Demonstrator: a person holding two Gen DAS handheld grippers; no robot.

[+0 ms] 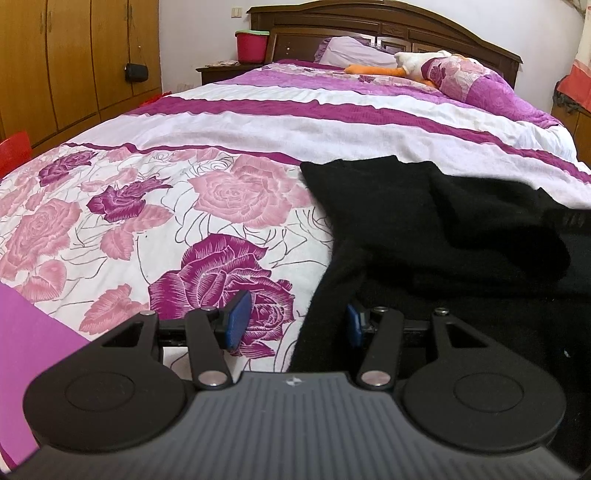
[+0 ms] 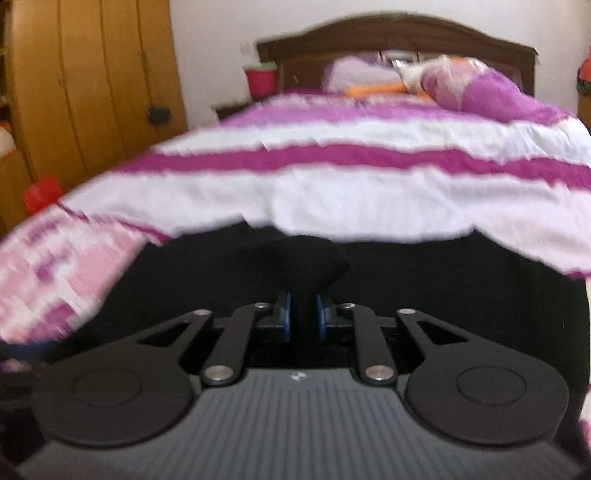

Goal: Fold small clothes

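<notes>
Nearest the lens in the left wrist view, the left gripper (image 1: 295,319) is held low over the bed, its blue pads (image 1: 239,319) set wide apart with nothing between them. The left edge of the black garment (image 1: 424,236) is seen running between the two fingers, untouched by either pad so far as can be told. The garment is spread on the near right part of the floral bedspread (image 1: 166,206), with a fold lying across its upper right.

To the left, wooden wardrobe doors (image 1: 66,62) are lined along the wall, a small black bag (image 1: 136,72) hung on one. A red bucket (image 1: 252,46) is set on the nightstand beside the dark headboard (image 1: 369,22). A pillow (image 1: 351,51) and a white and orange plush toy (image 1: 413,64) are laid at the head of the bed, well apart from the garment. A wide stretch of striped cover is left bare between them.

In the blurred right wrist view, the right gripper (image 2: 303,319) is closed on a raised bunch of the black garment (image 2: 306,258), the cloth pinched between its blue pads (image 2: 285,317). The garment's far edge is seen against the white band of the bedspread (image 2: 332,195).
</notes>
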